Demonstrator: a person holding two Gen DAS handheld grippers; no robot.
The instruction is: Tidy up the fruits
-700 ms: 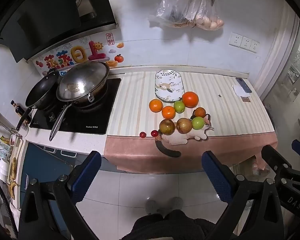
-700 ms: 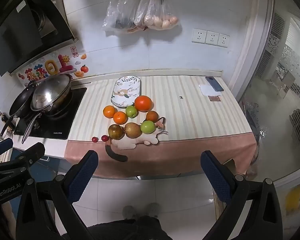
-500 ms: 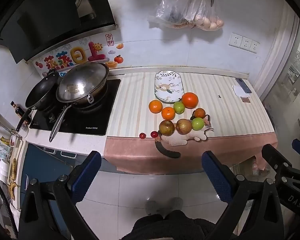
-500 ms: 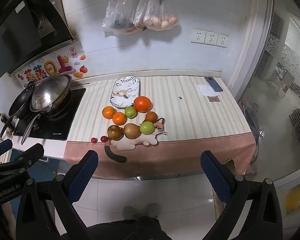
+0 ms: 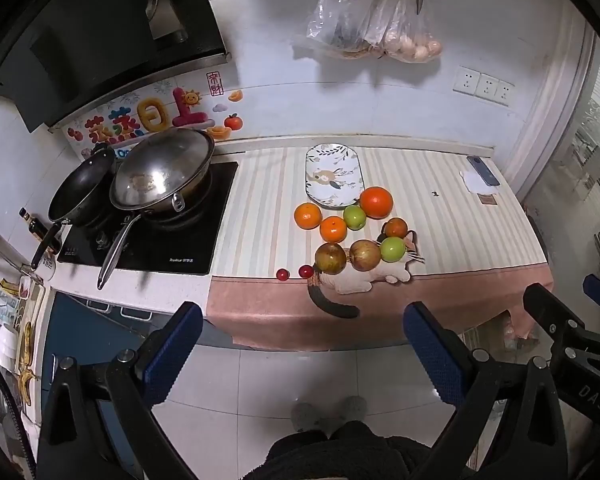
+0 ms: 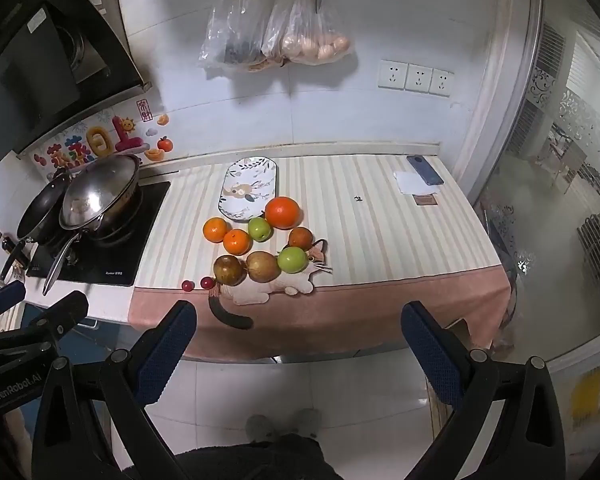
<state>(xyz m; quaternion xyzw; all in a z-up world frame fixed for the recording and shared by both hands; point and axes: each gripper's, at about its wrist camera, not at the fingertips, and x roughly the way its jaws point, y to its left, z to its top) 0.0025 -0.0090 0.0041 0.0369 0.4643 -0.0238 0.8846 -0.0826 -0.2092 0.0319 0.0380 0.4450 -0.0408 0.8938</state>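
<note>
Counter: oval plate (image 5: 332,174), large orange (image 5: 376,202), three mandarins, two green apples, two brown pears, two cherry tomatoes; left gripper (image 5: 300,352) spread wide, empty

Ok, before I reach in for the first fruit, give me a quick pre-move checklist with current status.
1. Left gripper open and empty: ok.
2. Right gripper open and empty: ok.
3. Oval plate holds nothing: ok.
4. Fruit reachable now: not ok; both grippers hang over the floor, short of the counter edge.
5. Big orange sits against the plate rim, green fruit close beside it: cannot tell if the fingers fit between.
6. Two small red fruits near the counter's front edge, roll-off risk: not ok.
</note>
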